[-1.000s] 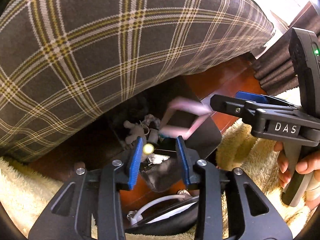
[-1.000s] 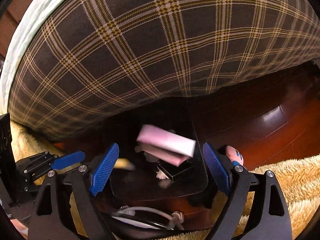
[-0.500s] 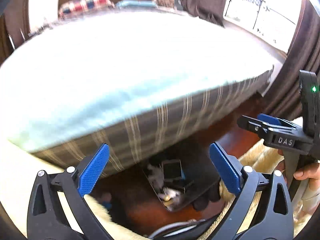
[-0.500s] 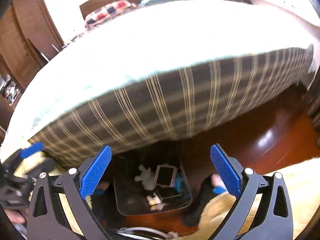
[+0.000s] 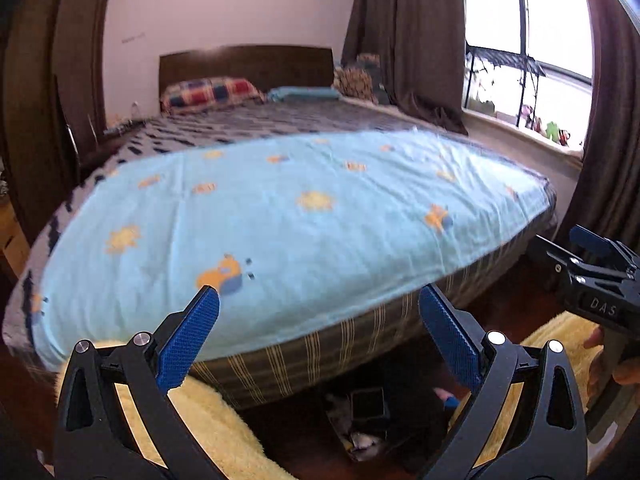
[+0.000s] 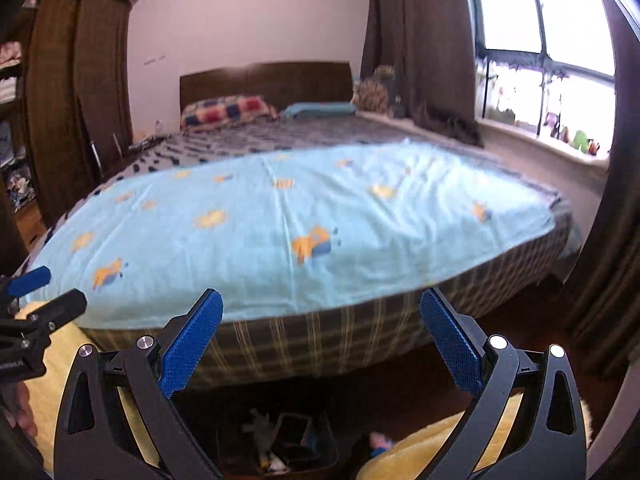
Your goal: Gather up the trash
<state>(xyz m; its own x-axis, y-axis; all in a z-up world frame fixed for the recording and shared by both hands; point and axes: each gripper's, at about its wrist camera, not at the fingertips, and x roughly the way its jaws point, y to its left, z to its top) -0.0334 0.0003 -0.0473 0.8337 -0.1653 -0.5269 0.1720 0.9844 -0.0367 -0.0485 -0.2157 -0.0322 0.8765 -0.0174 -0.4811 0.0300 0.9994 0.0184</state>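
Note:
A dark trash bin (image 5: 404, 436) stands on the floor at the foot of the bed, low in both views, also in the right wrist view (image 6: 320, 454). It holds scraps and a dark flat packet (image 5: 368, 402). My left gripper (image 5: 318, 340) is open and empty, raised well above the bin. My right gripper (image 6: 320, 344) is open and empty, also high above it. The right gripper shows at the right edge of the left wrist view (image 5: 592, 276). The left gripper shows at the left edge of the right wrist view (image 6: 28, 320).
A bed with a light blue sheet (image 5: 280, 216) fills the middle, its plaid side (image 6: 320, 344) facing me. A yellow fluffy rug (image 5: 208, 428) lies on the dark wood floor (image 6: 432, 384). Curtains (image 6: 416, 40) and a window (image 6: 544, 48) are at the right. A small pink and blue object (image 6: 378, 440) lies by the bin.
Both grippers rose from just over the bin to high above it, now facing the bed. The left gripper opened wide. The pink packet seen falling a second ago is gone from the air.

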